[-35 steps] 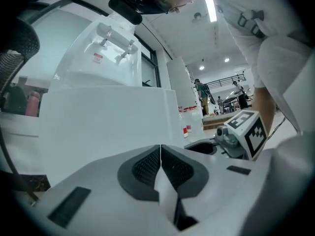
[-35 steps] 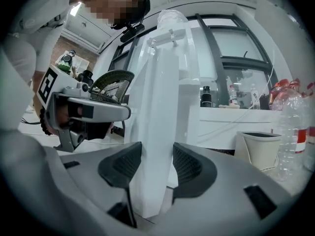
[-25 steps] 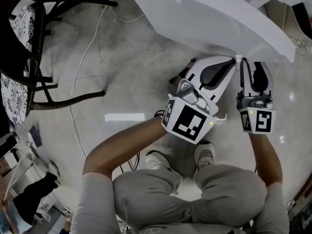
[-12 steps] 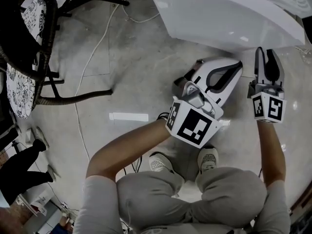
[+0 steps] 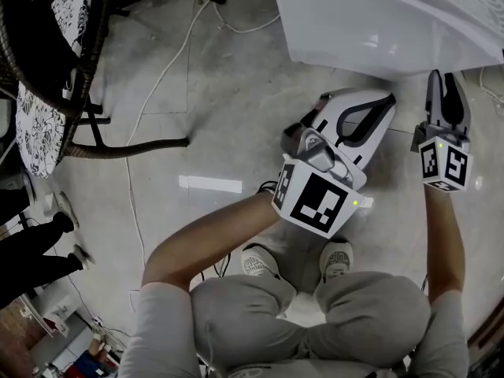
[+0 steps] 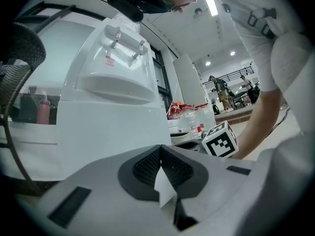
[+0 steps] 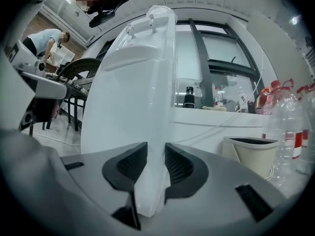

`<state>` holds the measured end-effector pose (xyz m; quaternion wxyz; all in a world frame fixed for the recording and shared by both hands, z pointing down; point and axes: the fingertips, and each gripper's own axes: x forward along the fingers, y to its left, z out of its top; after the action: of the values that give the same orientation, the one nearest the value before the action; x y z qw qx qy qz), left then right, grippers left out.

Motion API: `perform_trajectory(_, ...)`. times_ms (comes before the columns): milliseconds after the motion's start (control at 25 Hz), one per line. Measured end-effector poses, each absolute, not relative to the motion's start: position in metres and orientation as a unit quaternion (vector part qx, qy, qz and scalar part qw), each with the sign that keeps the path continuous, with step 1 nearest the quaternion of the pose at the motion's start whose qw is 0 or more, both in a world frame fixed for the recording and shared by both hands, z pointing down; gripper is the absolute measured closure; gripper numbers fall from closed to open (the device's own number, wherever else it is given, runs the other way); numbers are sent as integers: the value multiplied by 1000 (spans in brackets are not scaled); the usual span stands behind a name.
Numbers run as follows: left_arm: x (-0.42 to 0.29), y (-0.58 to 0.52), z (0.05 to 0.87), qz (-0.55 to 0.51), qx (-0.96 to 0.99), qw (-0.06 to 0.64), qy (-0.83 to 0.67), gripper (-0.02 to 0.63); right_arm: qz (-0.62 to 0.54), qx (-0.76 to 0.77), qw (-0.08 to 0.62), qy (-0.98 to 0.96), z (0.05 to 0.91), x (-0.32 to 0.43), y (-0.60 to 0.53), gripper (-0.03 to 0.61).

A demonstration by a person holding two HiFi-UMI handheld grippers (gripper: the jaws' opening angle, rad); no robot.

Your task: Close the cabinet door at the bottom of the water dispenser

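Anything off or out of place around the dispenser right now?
Nothing stands out. The water dispenser stands upright, with no spill on the floor around it. The only untidy thing is a white cable trailing loose across the floor beside the chair.

left claw (image 6: 160, 156) closed, apparently empty, dispenser (image 6: 113, 124) ahead
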<state>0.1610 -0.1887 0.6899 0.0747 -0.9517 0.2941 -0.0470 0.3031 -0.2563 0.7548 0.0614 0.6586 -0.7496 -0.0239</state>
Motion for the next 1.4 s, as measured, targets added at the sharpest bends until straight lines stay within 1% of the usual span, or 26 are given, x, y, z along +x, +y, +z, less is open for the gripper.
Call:
perform_trajectory(360,159,-199,687,-45,-946,58,315,606,-23,667,59,-742,754,308,-272,459)
perform_trajectory(440,157,-200,687,-46,-945,56,318,606,-24,672,56,-738,753,310,-275,480)
perform_trajectory(600,152,-200,688,-55,-944,55,320,605,-26,673,58,-737,753,311,-274,486)
perform_trajectory(640,151,-199,688,-56,-944,56,321,606,-26,672,56,-738,752,311,-273,496)
perform_trajectory(720,147,-199,689,-56,-943,55,324,606,-33,665,54,-745,747,307,-269,539)
perform_trajectory(760,145,-198,689,-55,-943,53,325,606,-36,658,53,-750,745,302,-265,546)
perform_trajectory(920,133,-194,688,-51,-942,56,327,606,-30,638,32,-769,734,278,-245,557)
perform_trajectory(1160,97,-189,677,-54,-939,70,332,606,-17,619,5,-785,703,249,-212,560)
perform_trajectory(1280,62,-186,656,-60,-933,72,347,606,-14,612,0,-790,671,241,-199,560)
perform_trajectory(1400,28,-176,619,-79,-925,71,366,606,-11,605,10,-796,624,238,-179,560)
